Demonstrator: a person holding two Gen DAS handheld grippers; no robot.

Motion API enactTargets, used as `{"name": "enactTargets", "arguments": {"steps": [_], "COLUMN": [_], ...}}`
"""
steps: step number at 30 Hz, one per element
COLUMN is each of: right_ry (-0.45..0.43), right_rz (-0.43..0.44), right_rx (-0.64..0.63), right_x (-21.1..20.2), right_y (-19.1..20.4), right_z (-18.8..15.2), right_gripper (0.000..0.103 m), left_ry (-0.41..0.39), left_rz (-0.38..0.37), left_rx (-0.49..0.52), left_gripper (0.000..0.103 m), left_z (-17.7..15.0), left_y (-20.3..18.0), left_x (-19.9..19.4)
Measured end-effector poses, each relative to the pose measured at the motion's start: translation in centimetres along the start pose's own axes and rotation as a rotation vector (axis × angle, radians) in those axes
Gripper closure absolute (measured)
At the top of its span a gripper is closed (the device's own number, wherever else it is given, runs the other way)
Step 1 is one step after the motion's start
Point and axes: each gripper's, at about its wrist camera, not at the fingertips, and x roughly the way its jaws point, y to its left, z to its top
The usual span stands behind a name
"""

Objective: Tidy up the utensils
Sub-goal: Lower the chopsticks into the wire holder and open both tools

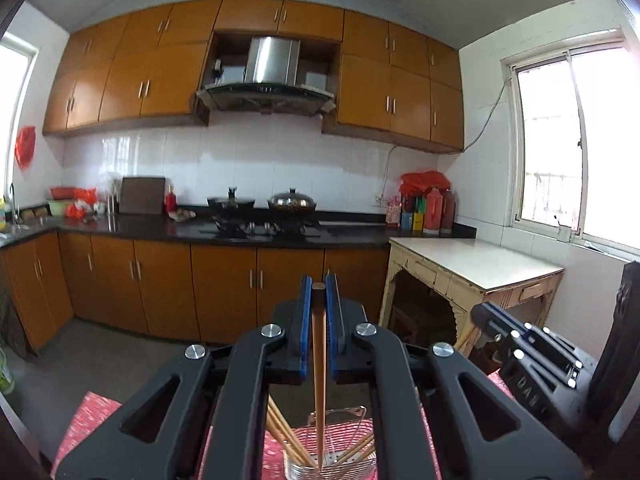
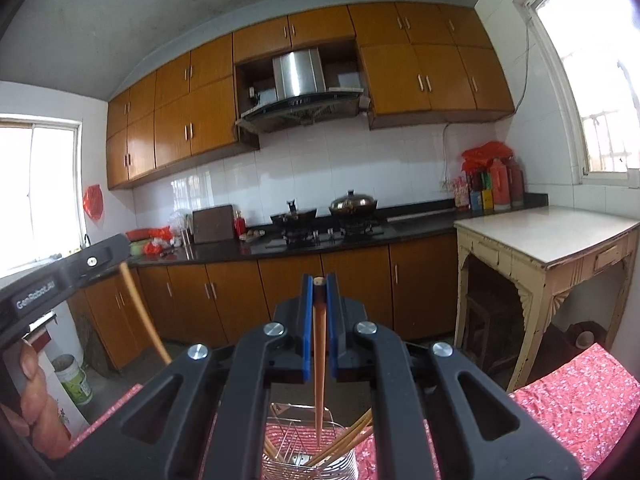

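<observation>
You are standing in a home kitchen: orange-brown wall cupboards run above a white-tiled wall, with a steel range hood over a gas hob carrying two lidded woks. A dark countertop, a sink tap and a worn side table complete it.

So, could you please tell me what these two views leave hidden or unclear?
- Left wrist view: wire holder base, cut off by the bottom edge and the left gripper.
- Right wrist view: lower tip of the held chopstick, lost among the holder's wires.
- Both views: the red tablecloth, mostly covered by gripper bodies.
</observation>
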Motion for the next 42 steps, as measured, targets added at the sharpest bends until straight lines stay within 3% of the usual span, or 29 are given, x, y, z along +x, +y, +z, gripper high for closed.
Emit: {"name": "enactTargets", "arguments": {"steps": [15, 18, 24, 29, 33, 39, 42], "right_ry": [0.17, 0.154, 0.139, 0.142, 0.131, 0.125, 0.133], "right_rz": [0.009, -0.02, -0.045, -0.006, -0.03, -0.065, -0.074], "right_rx": [0.061, 0.042, -0.023, 0.035, 0.053, 0.066, 0.059], "right_x": [5.9, 5.9, 6.0, 5.2, 4.1, 3.4, 3.4], "right_y": [-2.4, -2.5, -2.0, -3.1, -4.3, -6.0, -6.3], "right_z": [-4.9, -5.4, -6.2, -6.4, -6.2, -6.2, -6.7], "right_gripper": [0.093, 0.102, 0.102, 0.1, 0.085, 0.079, 0.079], "left_ry": [0.105, 0.099, 0.081, 0.039, 0.014, -0.028, -0.004], "left_rz": [0.079, 0.084, 0.061, 0.063, 0.08, 0.095, 0.111], "left_rx": [-0.022, -0.034, -0.073, -0.083, -0.083, -0.081, -0.069], "left_gripper": [0.096, 0.096, 0.096, 0.096, 0.096, 0.096, 0.096], "left_z": [-4.6, -4.9, -2.7, -1.0, 0.0, 2.0, 1.0], "left_y": [2.3, 2.9, 3.4, 3.6, 3.1, 1.9, 1.4], "left_x": [5.6, 5.8, 4.1, 2.5, 2.6, 3.4, 4.9]}}
